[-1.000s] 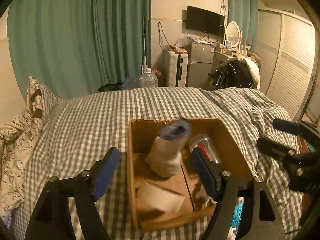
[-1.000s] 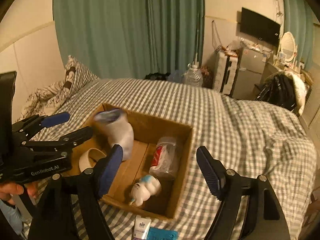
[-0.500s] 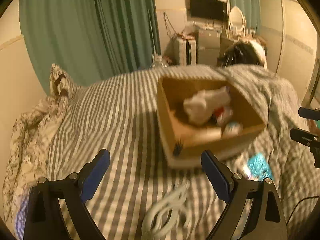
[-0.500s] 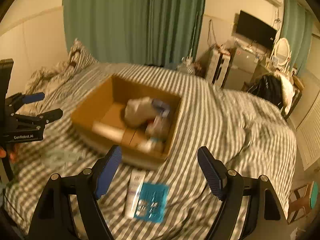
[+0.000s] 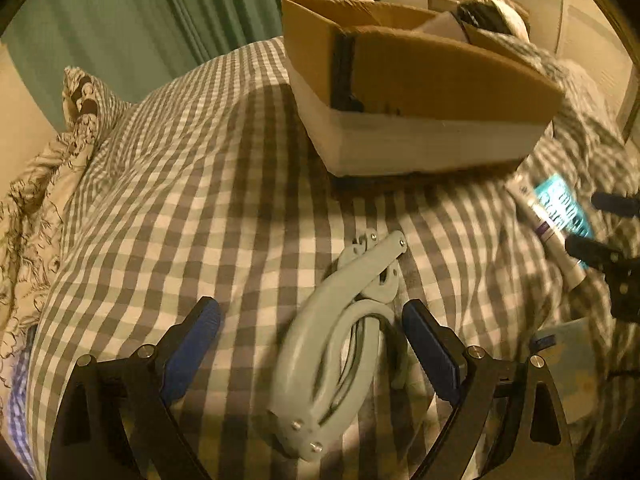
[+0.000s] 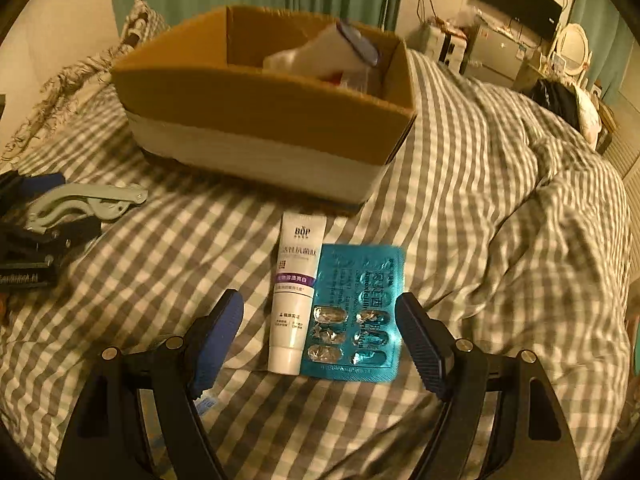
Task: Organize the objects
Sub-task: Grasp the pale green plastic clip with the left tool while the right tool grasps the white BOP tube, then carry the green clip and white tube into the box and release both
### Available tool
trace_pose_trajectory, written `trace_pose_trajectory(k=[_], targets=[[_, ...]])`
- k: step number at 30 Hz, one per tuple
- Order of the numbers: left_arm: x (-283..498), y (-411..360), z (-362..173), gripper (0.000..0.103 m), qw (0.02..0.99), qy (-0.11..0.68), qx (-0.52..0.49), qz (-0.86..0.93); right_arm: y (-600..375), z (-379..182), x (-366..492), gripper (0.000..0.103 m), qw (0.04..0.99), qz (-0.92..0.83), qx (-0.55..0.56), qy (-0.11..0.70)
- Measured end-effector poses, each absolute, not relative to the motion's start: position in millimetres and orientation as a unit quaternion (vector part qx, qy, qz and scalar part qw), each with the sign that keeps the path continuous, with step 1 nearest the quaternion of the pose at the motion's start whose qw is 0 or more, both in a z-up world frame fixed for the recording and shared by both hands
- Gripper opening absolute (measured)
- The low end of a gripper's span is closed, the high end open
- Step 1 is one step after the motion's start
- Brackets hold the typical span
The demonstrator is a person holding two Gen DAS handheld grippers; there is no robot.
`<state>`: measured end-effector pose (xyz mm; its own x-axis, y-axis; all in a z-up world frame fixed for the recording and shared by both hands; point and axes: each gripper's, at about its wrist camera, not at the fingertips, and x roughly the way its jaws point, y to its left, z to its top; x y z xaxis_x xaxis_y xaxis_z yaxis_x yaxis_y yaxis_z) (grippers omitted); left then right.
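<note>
1. The white tube [image 6: 295,292] on the bed carries the brand "BOP" near its crimped end; the Chinese lines and purple band below are too small to read.
2. The teal blister pack [image 6: 356,312] bears print that stays illegible.

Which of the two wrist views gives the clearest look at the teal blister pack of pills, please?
The right wrist view: the blister pack lies flat and sharp between the open right claw, beside the white tube. In the left wrist view it is a blurred teal patch at the right edge, partly behind the other claw.
</note>
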<state>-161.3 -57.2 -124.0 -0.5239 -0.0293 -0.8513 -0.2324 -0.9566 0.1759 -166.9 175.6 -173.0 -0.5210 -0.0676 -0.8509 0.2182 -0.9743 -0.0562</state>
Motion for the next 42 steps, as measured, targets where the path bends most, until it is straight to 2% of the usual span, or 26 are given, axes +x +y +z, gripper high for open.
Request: trace_pose_trajectory(k=[3,5,7,8,9,11,13,15,29,42], targets=[[-155.9,-44.5,-135.2,0.095,0.065,0.162,-0.48,0.86,170.2,-182.2,-173.8,0.077,0.083,-0.864,0.489,0.082],[-153.2,-39.8,-137.2,0.093,0.064,0.176,-0.476,0.859,163.9,-190.4,-176.8,0.069,0.084,-0.859,0.497,0.09],[-150.0,-38.4,-135.4,0.086,0.069,0.175,-0.47,0.862,156.4,-200.7,-177.5,0.058,0.087,-0.852,0.506,0.1],[-148.6,-38.0,-133.9,0.084,0.07,0.174,-0.468,0.864,153.3,-203.2,-176.6,0.057,0.085,-0.852,0.506,0.108],[-147.1,-37.6,-132.4,0.077,0.069,0.173,-0.465,0.865,151.7,-203.7,-175.6,0.057,0.083,-0.853,0.503,0.115],[-146.0,-37.7,-129.3,0.074,0.066,0.169,-0.463,0.868,148.4,-202.8,-172.9,0.048,0.086,-0.853,0.5,0.121],[-145.7,-38.7,-126.4,0.074,0.065,0.16,-0.465,0.869,146.0,-201.8,-170.0,0.033,0.087,-0.853,0.498,0.129],[-143.0,-37.8,-121.1,0.074,0.072,0.152,-0.463,0.871,146.1,-199.4,-167.1,0.026,0.09,-0.855,0.495,0.127],[-123.2,-37.3,-87.5,0.073,0.117,0.08,-0.463,0.875,161.0,-163.7,-145.6,0.024,0.111,-0.877,0.459,0.091],[-139.0,-14.1,2.1,0.073,0.156,0.049,-0.374,0.913,171.3,-76.3,-142.2,0.022,0.124,-0.916,0.37,0.096]])
